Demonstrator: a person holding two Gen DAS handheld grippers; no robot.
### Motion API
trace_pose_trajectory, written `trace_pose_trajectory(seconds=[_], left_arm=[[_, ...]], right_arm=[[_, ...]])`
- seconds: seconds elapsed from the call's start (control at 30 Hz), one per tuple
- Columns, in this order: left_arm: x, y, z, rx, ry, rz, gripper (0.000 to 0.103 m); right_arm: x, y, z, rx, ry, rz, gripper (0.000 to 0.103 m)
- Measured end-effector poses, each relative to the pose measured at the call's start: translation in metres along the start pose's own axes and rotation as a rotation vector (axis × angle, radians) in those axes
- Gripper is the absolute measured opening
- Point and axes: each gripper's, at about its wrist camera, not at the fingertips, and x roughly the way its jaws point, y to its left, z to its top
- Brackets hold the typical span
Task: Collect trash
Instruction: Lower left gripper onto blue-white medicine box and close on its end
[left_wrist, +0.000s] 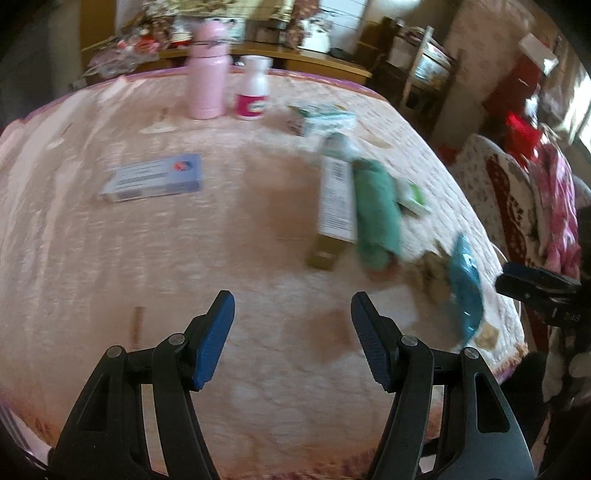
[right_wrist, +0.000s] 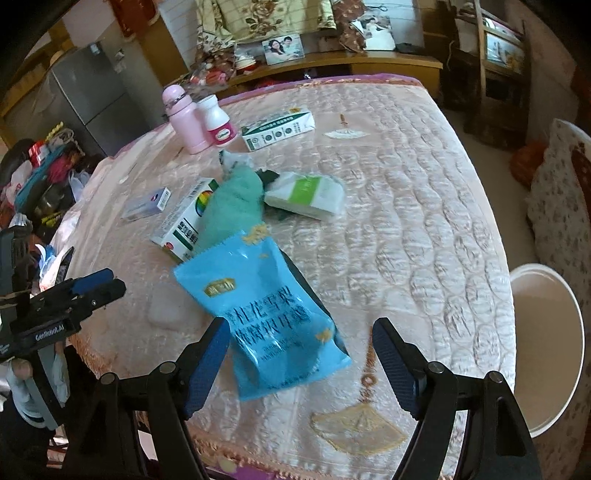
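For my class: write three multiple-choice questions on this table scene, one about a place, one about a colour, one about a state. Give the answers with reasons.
1. Where does the white bin stand?
A beside the table's edge
B on the table
C on the shelf

2. What colour is the snack packet?
A red
B blue
C yellow

3. How is the right gripper?
A shut on the packet
B shut, empty
C open, packet between its fingers

Answers: 1 A, the bin sits below the tablecloth edge. 2 B, its wrapper is bright blue. 3 C, a gap shows on both sides.

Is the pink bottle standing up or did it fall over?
Standing up. The pink bottle sits upright on the table, cap on top.
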Motion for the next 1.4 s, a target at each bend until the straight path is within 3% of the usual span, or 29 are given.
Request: trace_pose_trajectory(seconds=[0.33,0.6,0.7,0.77,1.03,1.27,1.4], left_arm=[[0.002,0.078,0.023,-0.140,-0.045,0.086,0.064],[0.033,0.145,0.038,-0.263,0.009,0.319,0.064],[0.050,0.172,0.048,-0.322,0.043,0.362,0.064],[0.057,0.180,0.058,-0.330,0.023,0.389,0.064],[0.093,0.181,0.108,-0.313,0.011,0.329,0.064],[0.122,0.171,0.154,-0.328,-0.030,0.165,0.064],[0.117,0.172,0.157,-0.407,-0.052,0.072,0.064]], right_arm=[[0.008,0.003,0.041,0.005,-0.025,-0.035,0.077],[0.013,0.004,0.049,0.004,-0.022,-0.024,0.077],[0.015,0.001,0.051,0.004,-0.018,-0.033,0.077],[0.016,-0.002,0.054,0.011,-0.019,-0.034,0.077],[0.024,-0.012,0.063,0.027,-0.012,-0.052,0.078],[0.035,-0.021,0.071,0.046,0.001,-0.062,0.078],[0.038,-0.026,0.074,0.057,0.001,-0.061,0.078]])
